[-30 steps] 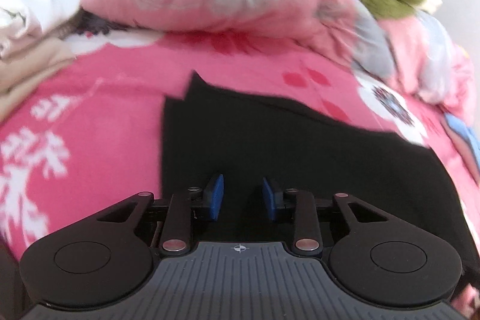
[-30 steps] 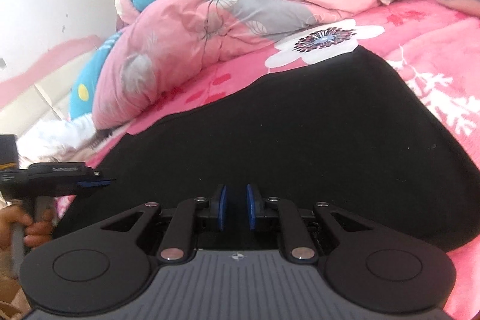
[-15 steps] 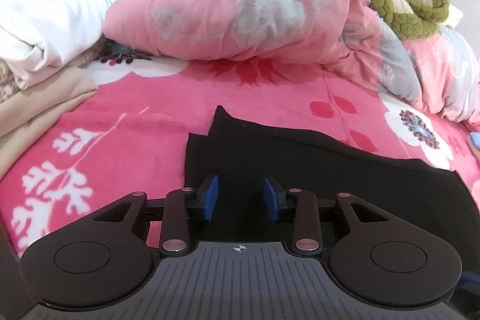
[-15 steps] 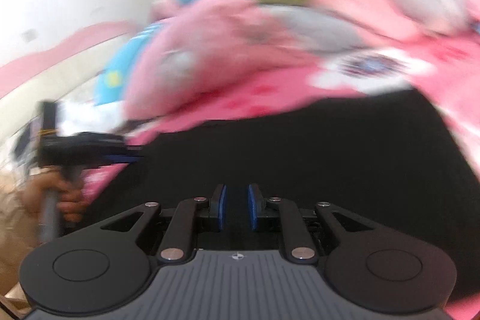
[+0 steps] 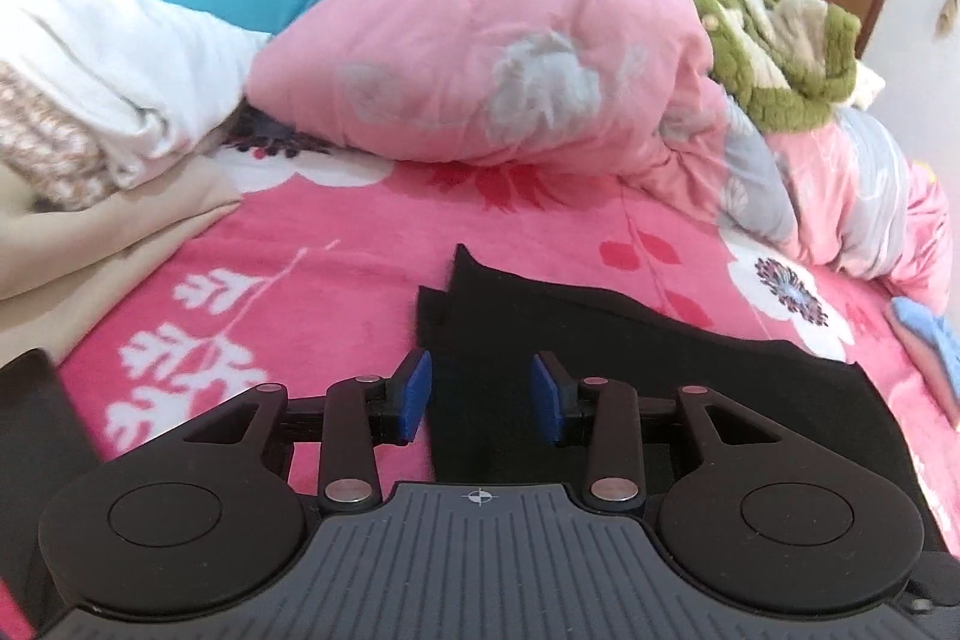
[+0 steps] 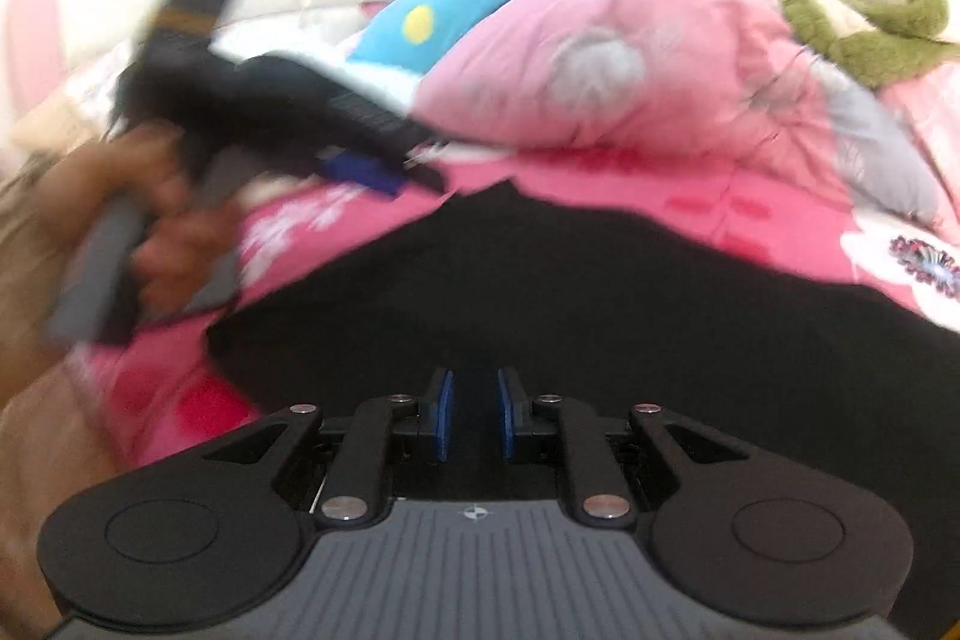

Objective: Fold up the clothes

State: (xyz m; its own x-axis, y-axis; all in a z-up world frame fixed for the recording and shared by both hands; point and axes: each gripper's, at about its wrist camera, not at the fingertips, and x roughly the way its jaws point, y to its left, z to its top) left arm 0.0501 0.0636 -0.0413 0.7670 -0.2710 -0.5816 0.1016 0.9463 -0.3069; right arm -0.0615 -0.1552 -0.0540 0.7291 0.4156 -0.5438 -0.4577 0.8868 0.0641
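The black garment (image 5: 630, 340) lay flat on the pink flowered bedspread (image 5: 270, 292), already doubled over at least once: along its near-left side a second layer showed, with a pointed corner (image 5: 461, 253) sticking up past the straight edge. Its upper edge ran off to the right, toward the heaped pink quilt (image 5: 480, 58) behind it.

The left tongs (image 5: 480, 397) hung just above the garment's left edge. Their jaws were opening, nothing was pinched between them, and the cloth's edge passed beneath the gap. The right tongs (image 6: 474, 415) sat over the middle of the dark cloth with only a narrow gap between the blue pads; no fabric appeared to be caught there, though black on black made that hard to confirm. The right-wrist view was blurred, and it showed the person's hand (image 6: 156, 232) on the left tool's handle.

The step in hand looked like the pause after releasing a fold. Next would probably come a fresh grip on an edge or corner, with both layers taken together so the fold stays aligned.
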